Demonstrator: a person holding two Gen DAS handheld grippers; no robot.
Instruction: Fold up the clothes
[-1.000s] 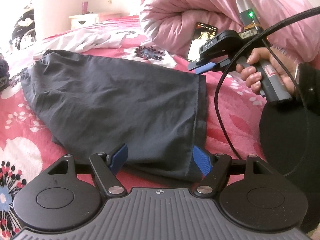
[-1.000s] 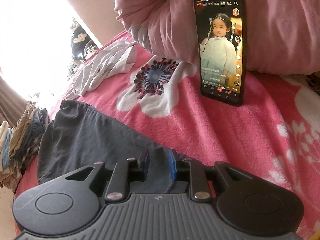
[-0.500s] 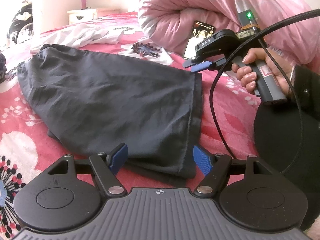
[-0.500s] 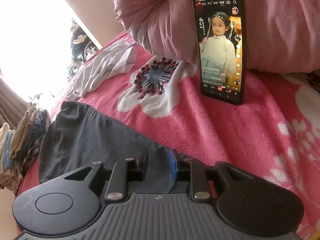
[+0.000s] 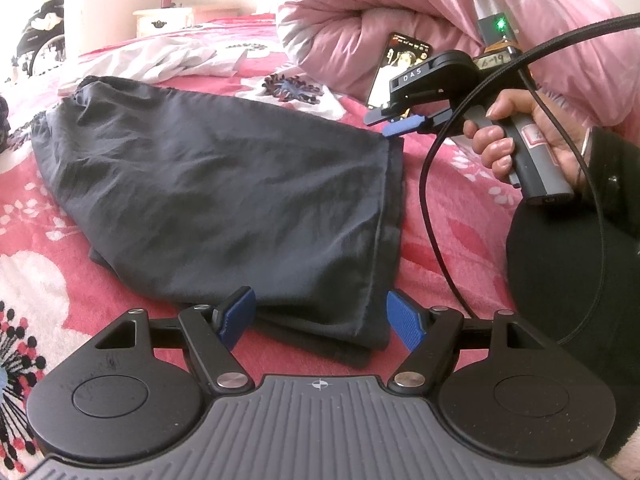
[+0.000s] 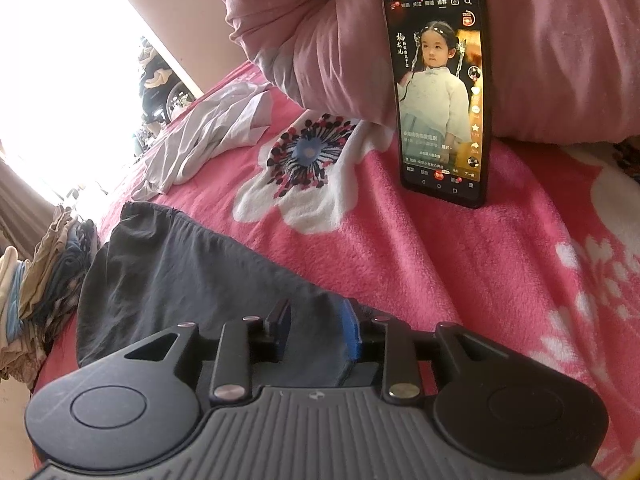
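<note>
Found the bed [image 5: 460, 208] under a pink flowered blanket, a pink quilt [image 5: 400, 8] rolled up at 12 o'clock in the left view. Saw the shorts [image 5: 224, 200] spread flat mid-bed, waistband out at 10 o'clock, hem running from 5 up to 2 o'clock.

Judged the shorts thin, light and limp, somewhat slick: likely to sag and slide if lifted by one point. Thought the two hem corners the best hold, both layers pinched together, or else the gathered waistband.

Found the left gripper [image 5: 320, 308] spread wide, straddling the near hem corner at 6 o'clock, pads clear of the cloth. Found the right gripper [image 6: 314, 320], in a hand [image 5: 520, 136], at the far hem corner; fingers just parted further, cloth lying between them but no longer pinched.

Saw the phone [image 6: 438, 92] propped against the quilt at 1 o'clock in the right view, well apart from the shorts.

Read "DAS" on the right gripper's body in the left view, and a handwritten tag, apparently "6-19". Made out Chinese text on the phone, too small to read reliably.
</note>
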